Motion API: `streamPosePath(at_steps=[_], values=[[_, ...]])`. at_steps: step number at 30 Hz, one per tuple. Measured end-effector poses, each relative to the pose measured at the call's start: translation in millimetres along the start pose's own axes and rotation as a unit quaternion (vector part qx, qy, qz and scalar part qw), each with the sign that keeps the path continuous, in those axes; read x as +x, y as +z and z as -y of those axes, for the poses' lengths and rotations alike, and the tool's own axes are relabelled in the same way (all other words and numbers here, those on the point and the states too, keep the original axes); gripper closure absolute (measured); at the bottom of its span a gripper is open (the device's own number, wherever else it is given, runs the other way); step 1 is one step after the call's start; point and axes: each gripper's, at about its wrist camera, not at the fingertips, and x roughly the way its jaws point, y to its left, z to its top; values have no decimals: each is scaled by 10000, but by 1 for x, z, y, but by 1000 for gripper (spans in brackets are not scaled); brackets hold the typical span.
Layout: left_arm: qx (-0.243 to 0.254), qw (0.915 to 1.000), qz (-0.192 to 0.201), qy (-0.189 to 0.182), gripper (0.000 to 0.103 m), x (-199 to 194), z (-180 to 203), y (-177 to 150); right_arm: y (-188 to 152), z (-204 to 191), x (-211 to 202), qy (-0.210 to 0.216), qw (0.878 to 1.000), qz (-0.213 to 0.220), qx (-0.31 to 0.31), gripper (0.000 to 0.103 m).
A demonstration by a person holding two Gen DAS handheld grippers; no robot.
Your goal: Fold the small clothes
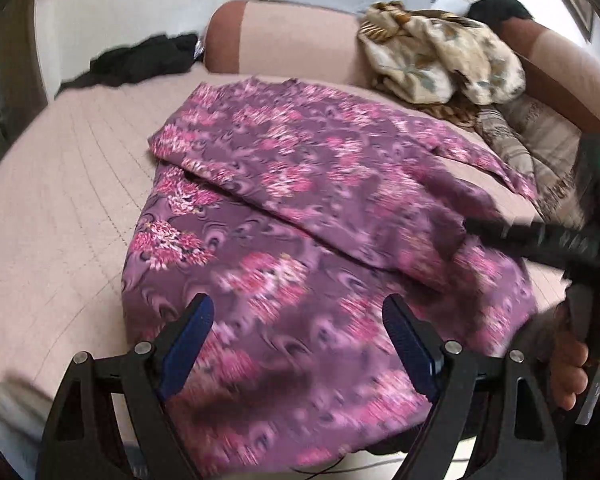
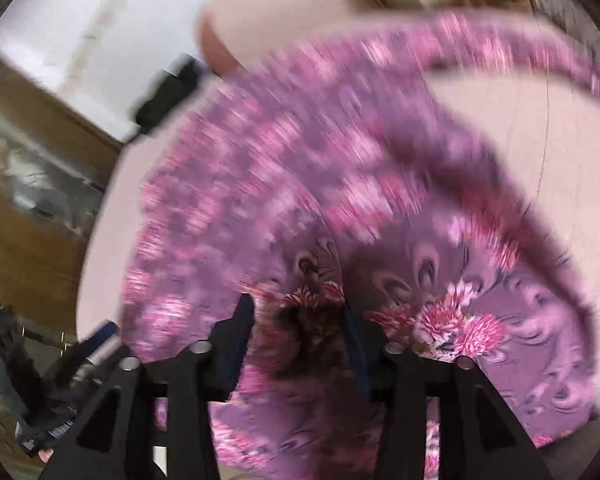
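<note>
A purple garment with pink flowers (image 1: 300,208) lies on the pink sofa seat (image 1: 60,200), its upper part folded over the lower. My left gripper (image 1: 298,320) is open and empty, just above the garment's near edge. My right gripper (image 2: 296,320) has bunched purple cloth (image 2: 380,184) between its jaws, which stand partly apart; the view is blurred with motion. The right gripper also shows at the right edge of the left wrist view (image 1: 540,236), over the garment's right side.
A cream floral cloth (image 1: 440,56) is heaped on the sofa's back at the right. A black garment (image 1: 148,60) lies at the far left by the armrest (image 1: 280,40). Patterned brown fabric (image 1: 540,144) lies at the right.
</note>
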Motion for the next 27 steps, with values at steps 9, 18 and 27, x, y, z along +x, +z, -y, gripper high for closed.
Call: streamPosePath(at_steps=[9,18,27], values=[[395,9979,379,349,14,-78,61,-13,-67,-34,-124,-969,9877,1225,-69,13],[649,9921,961,479,13,-132,126,26,-72,-27,-205,-1069,9772,1774,463,13],[998,9887,1108,183,13,-129,175,65,-58,-13,-257,-1083,9653,2295,617,13]])
